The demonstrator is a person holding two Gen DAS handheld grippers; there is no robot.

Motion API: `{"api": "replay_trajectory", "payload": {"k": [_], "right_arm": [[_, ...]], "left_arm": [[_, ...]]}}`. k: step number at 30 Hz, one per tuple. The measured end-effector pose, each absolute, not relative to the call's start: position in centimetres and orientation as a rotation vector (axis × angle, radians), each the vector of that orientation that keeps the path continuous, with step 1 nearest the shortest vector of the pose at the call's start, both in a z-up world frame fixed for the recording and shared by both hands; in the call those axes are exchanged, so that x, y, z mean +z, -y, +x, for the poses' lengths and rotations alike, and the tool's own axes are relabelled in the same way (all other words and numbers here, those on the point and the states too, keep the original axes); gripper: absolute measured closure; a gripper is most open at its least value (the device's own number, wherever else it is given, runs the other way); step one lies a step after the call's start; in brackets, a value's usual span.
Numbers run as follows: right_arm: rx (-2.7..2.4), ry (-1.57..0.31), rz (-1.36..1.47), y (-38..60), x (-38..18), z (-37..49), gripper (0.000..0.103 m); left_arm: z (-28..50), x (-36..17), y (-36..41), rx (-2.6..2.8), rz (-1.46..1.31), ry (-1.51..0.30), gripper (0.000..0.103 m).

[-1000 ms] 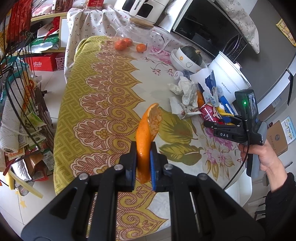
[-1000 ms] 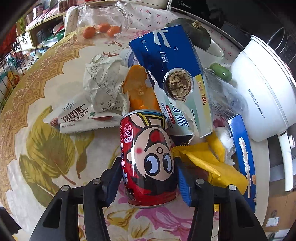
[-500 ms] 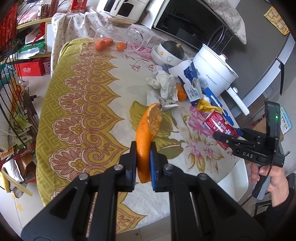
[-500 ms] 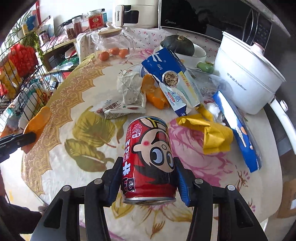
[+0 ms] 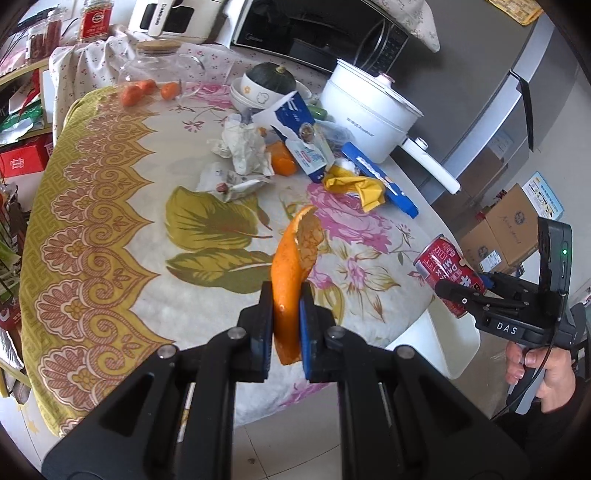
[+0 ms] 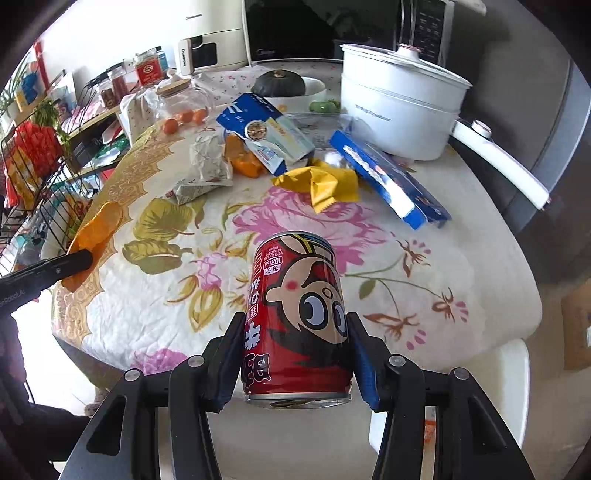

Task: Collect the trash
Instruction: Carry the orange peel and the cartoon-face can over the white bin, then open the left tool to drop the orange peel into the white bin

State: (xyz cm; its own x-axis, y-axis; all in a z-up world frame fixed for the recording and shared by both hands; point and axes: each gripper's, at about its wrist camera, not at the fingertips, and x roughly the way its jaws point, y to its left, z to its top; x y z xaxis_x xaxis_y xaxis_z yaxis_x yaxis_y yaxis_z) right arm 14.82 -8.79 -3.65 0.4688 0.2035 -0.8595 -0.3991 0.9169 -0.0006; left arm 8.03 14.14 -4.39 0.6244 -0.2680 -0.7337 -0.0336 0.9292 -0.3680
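Round bench (image 5: 110,236) under a floral cloth with a gold-patterned border, crowded kitchen behind. Nearest in the left wrist view, left claw (image 5: 286,321) clamped narrowly on a strip of orange peel (image 5: 291,280), held upright in the air over the bench's near edge, clear of the cloth. Nearest in the right wrist view, right claw (image 6: 295,354) spread wide around a red drink can (image 6: 297,317) with a cartoon face, pads pressed to both sides, can lifted off the cloth near the bench's edge; same can (image 5: 448,275) seen in the left view at the far right, gripped beyond the rim by the claw in the person's hand (image 5: 543,373). Farther on, mid-bench, a loose heap of trash: yellow wrapper (image 6: 325,181), long blue box (image 6: 388,181) just beside it, torn blue-and-white carton (image 6: 266,133), more orange peel (image 6: 243,158) tucked under that carton, crumpled white paper (image 6: 208,155), small silver snack packet (image 6: 192,190). Beyond the heap, white electric pot (image 6: 399,107) with a long handle, dark green squash (image 6: 279,83) in a white bowl, glass jar (image 6: 181,101) holding small oranges. Farthest back, microwave (image 6: 321,29) and white appliance (image 6: 205,53) against the wall.
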Motion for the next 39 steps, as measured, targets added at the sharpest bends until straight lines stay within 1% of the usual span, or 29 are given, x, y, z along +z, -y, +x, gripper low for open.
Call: {"api": "replay_trajectory", "payload": {"k": [15, 28, 35, 39], "right_arm": [[0.200, -1.059, -0.103, 20.2, -3.3, 10.9, 0.050], [0.036, -1.129, 0.004, 31.5, -5.8, 8.2, 0.050], [-0.029, -1.170, 0.051, 35.2, -7.2, 7.5, 0.050], [-0.061, -1.184, 0.071, 37.0, -7.8, 7.0, 0.050]], "left_arm": [[9.5, -4.7, -2.9, -0.312, -0.252, -0.928, 0.090], [11.0, -6.8, 7.3, -0.463, -0.139, -0.985, 0.090], [11.7, -8.6, 14.8, -0.570, -0.068, -1.007, 0.089], [12.4, -9.5, 17.6, -0.605, -0.053, -1.011, 0.089]]}}
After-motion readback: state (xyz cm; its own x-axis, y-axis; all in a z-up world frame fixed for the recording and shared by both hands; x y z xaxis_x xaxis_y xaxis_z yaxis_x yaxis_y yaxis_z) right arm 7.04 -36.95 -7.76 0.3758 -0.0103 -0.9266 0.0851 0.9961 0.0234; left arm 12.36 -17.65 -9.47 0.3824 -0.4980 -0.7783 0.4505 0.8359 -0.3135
